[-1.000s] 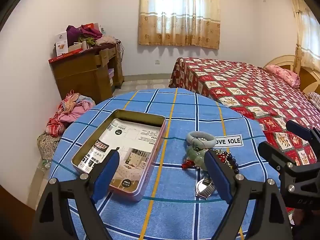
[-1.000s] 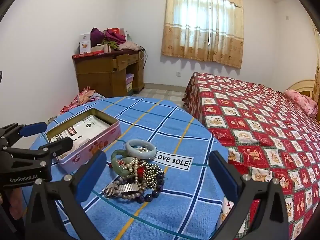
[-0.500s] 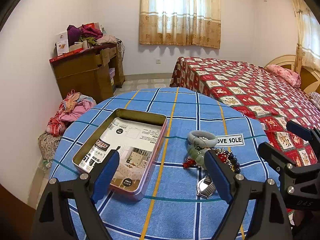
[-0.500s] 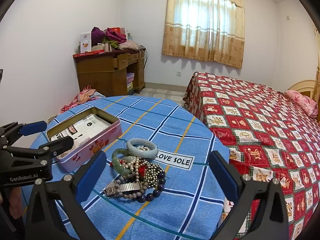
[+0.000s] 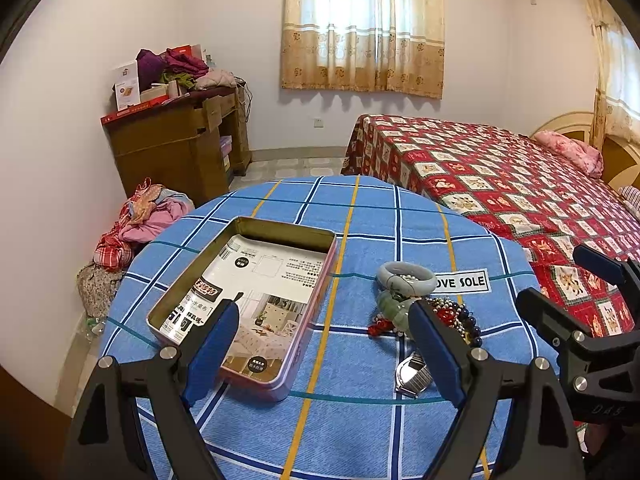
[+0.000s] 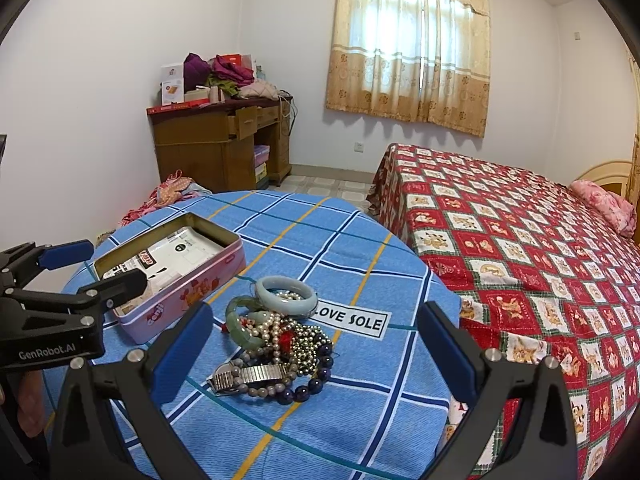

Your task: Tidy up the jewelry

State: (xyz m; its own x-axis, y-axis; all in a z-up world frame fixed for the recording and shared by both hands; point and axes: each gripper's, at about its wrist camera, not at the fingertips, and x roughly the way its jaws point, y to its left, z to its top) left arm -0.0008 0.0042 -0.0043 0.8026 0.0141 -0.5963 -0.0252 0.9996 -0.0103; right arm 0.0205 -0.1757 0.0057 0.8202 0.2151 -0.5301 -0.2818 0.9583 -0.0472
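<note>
tin (image 5: 256,304) beside jewelry pile (image 6: 276,336) | bed (image 6: 520,240) near table (image 6: 360,412)

From where I stand, a curtained window (image 6: 408,52) glows at twelve o'clock in the white wall (image 6: 100,60). A wooden desk (image 6: 224,144) heaped with clothes and boxes sits at eleven o'clock, more clothes (image 5: 140,220) piled on the tiled floor (image 6: 328,184) beside it. At two o'clock stretches a bed (image 6: 520,240) under a red patterned cover.

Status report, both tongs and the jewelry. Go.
Left tongs open, empty. Right tongs open, empty. Tangled pile of bangles, beads and metal watch on table beside open pink tin box. Nothing in the way.
</note>
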